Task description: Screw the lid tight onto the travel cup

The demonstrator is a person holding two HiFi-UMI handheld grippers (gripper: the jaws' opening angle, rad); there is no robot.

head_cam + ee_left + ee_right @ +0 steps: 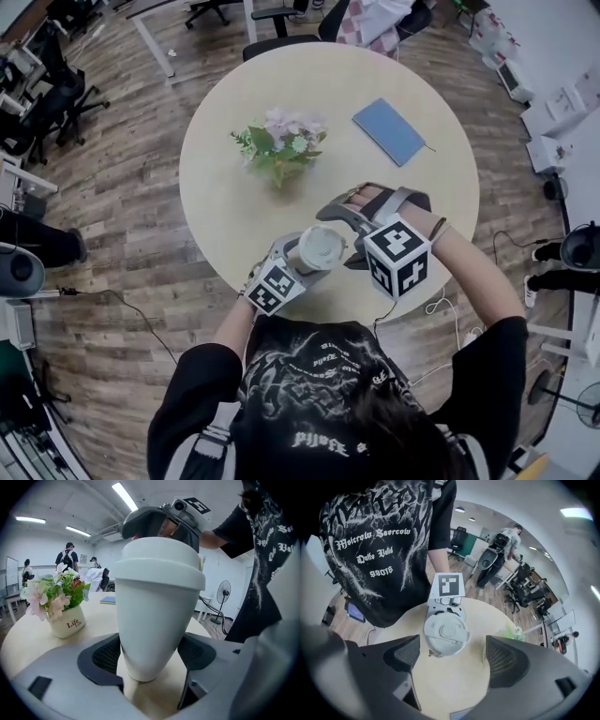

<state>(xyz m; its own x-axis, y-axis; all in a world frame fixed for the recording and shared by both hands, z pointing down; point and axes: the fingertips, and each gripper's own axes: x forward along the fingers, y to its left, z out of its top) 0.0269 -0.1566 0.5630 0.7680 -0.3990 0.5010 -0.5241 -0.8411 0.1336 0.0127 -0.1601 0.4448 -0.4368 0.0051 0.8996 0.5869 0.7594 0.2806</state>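
Left gripper [151,654] closed on the lower, tapered part of the white travel cup [157,620], a pad pressing each side, cup upright. Cup sits over the near edge of the round beige worktop [234,197], right in front of the person; can't tell if its base touches the surface. White lid [444,632] is on top of the cup, round with a raised centre piece; no brand or print visible on cup or lid. Right gripper [450,656] is above the cup, pointing down at the lid, jaws spread wide, pads clear of the lid on both sides, nothing gripped. Left gripper's marker cube [446,585] shows just beyond the cup in the right gripper view, black-and-white square pattern, no text. Small white flower pot [65,623] with pink and white flowers near the middle of the worktop, left of the cup in the left gripper view; red writing on it reads "Life", with a smaller "Life" under it. Blue notebook [389,131] lies flat on the far right part of the worktop, well apart from the cup, no readable title. Person's black T-shirt [375,550] has white gothic lettering, too stylised to read reliably. Standing fan [224,590] on the floor in the background.
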